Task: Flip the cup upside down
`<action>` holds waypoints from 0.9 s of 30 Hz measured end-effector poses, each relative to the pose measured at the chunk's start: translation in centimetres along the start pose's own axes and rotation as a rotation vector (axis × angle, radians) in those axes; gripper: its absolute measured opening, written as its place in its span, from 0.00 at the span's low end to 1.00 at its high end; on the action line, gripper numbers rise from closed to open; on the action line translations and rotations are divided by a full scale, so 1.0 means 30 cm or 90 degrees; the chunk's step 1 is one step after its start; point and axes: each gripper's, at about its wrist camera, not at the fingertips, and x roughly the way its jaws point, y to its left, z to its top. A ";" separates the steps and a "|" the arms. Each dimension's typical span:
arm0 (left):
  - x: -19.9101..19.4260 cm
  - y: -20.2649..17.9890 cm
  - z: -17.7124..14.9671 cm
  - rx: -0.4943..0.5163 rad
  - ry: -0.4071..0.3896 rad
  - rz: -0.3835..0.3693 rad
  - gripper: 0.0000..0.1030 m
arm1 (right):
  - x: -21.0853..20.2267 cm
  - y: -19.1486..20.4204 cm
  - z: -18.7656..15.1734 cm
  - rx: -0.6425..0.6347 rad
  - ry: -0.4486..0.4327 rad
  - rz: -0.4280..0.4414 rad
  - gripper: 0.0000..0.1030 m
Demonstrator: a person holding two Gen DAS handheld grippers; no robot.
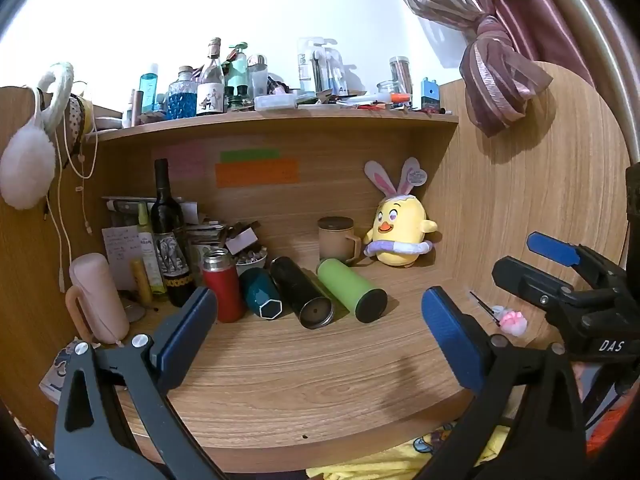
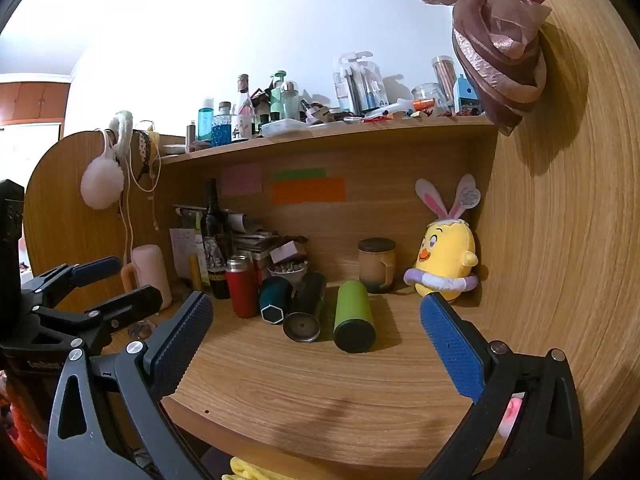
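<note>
Three cups lie on their sides on the wooden desk [image 1: 320,380]: a green one [image 1: 350,290] [image 2: 353,317], a black one [image 1: 300,296] [image 2: 306,312] and a teal one [image 1: 262,296] [image 2: 275,299]. A red cup [image 1: 222,288] [image 2: 242,290] stands upright at their left. My left gripper [image 1: 320,332] is open and empty, held back over the desk front. My right gripper [image 2: 316,340] is open and empty too, level with the green cup; it shows at the right of the left wrist view [image 1: 560,264].
A tan lidded mug [image 1: 336,238] and a yellow chick plush [image 1: 400,234] stand at the back. A wine bottle [image 1: 168,232], a pink tumbler [image 1: 98,296] and clutter fill the left. A pink trinket [image 1: 512,320] lies right. A crowded shelf [image 1: 280,118] hangs above.
</note>
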 end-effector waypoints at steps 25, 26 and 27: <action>-0.002 0.005 -0.003 -0.002 0.002 -0.004 1.00 | 0.013 0.000 -0.018 0.001 0.004 0.002 1.00; -0.003 0.004 -0.004 -0.002 0.002 -0.004 1.00 | 0.012 0.000 -0.018 0.001 0.004 0.002 1.00; -0.002 0.002 -0.005 -0.001 0.002 -0.004 1.00 | 0.012 0.000 -0.018 0.001 0.005 0.002 1.00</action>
